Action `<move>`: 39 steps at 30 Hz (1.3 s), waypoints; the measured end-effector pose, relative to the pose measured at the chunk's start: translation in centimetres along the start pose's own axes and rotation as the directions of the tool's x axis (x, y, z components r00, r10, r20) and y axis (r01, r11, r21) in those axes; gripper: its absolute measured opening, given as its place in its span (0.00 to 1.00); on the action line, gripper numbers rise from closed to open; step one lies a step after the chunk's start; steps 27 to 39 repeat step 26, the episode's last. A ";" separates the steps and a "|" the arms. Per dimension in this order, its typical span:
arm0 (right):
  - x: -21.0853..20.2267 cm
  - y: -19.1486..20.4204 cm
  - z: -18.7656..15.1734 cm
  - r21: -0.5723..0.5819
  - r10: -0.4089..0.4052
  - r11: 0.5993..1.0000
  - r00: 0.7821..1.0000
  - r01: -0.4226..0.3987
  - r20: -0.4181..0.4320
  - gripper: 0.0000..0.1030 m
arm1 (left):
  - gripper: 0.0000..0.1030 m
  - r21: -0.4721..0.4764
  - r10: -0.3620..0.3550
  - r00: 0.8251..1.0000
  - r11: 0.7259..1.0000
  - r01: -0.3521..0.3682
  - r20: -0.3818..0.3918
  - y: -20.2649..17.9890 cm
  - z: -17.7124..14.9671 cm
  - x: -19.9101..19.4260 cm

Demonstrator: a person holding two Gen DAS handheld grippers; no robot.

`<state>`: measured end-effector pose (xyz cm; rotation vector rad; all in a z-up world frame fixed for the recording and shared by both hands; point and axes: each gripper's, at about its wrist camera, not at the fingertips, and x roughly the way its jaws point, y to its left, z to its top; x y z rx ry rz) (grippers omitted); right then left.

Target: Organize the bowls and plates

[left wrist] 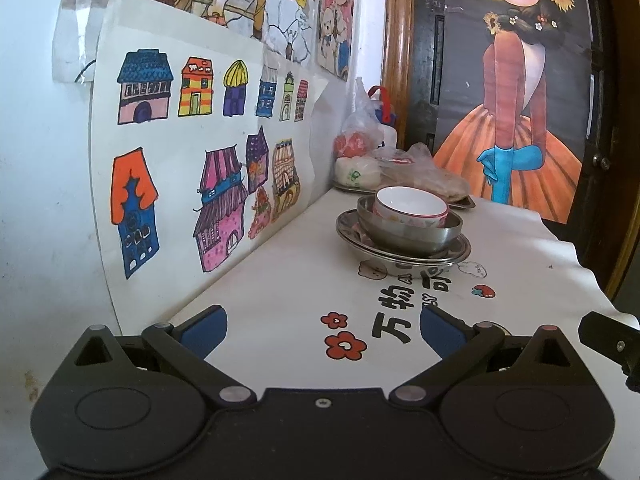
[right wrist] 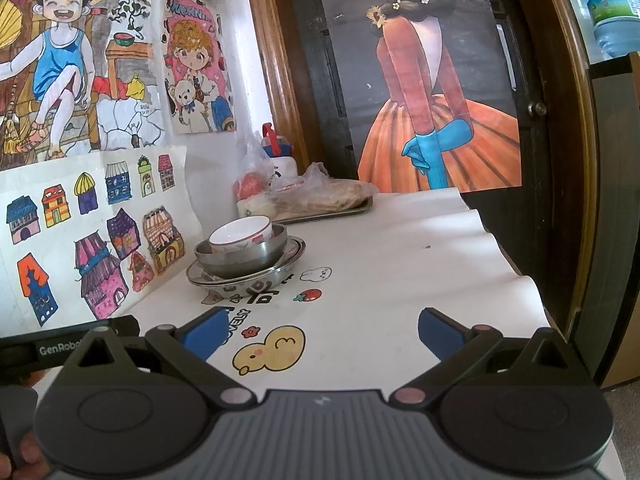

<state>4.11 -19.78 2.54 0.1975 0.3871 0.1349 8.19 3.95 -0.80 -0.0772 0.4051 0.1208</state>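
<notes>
White printed tablecloth [right wrist: 400,264] under stacked steel bowls [right wrist: 244,256], drawings-covered wall [left wrist: 192,152] alongside

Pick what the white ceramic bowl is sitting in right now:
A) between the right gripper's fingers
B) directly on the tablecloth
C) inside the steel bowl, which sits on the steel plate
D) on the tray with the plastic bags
C. The white bowl is nested in the steel bowl, which rests on the steel plate; both the left gripper and right gripper are open and short of the stack.
</notes>
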 end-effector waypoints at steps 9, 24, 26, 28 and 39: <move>0.0 0.0 0.0 0.001 0.000 1.000 1.000 0.000 -0.001 1.00 | 0.99 -0.003 0.006 1.000 1.000 -0.006 0.003 -0.1 -0.1 0.1; 0.1 0.0 -0.2 0.003 0.000 1.000 1.000 0.000 -0.004 1.00 | 0.99 0.009 -0.021 1.000 1.000 0.021 -0.006 -0.3 -0.3 0.3; 0.2 0.0 -0.2 0.003 0.000 1.000 1.000 0.000 -0.005 1.00 | 0.99 0.009 -0.021 1.000 1.000 0.021 -0.007 -0.3 -0.3 0.3; 0.2 0.0 -0.2 0.003 0.000 1.000 1.000 0.000 -0.005 1.00 | 0.99 0.009 -0.021 1.000 1.000 0.021 -0.007 -0.3 -0.3 0.3; 0.2 0.0 -0.2 0.003 0.000 1.000 1.000 0.000 -0.005 1.00 | 0.99 0.009 -0.021 1.000 1.000 0.021 -0.007 -0.3 -0.3 0.3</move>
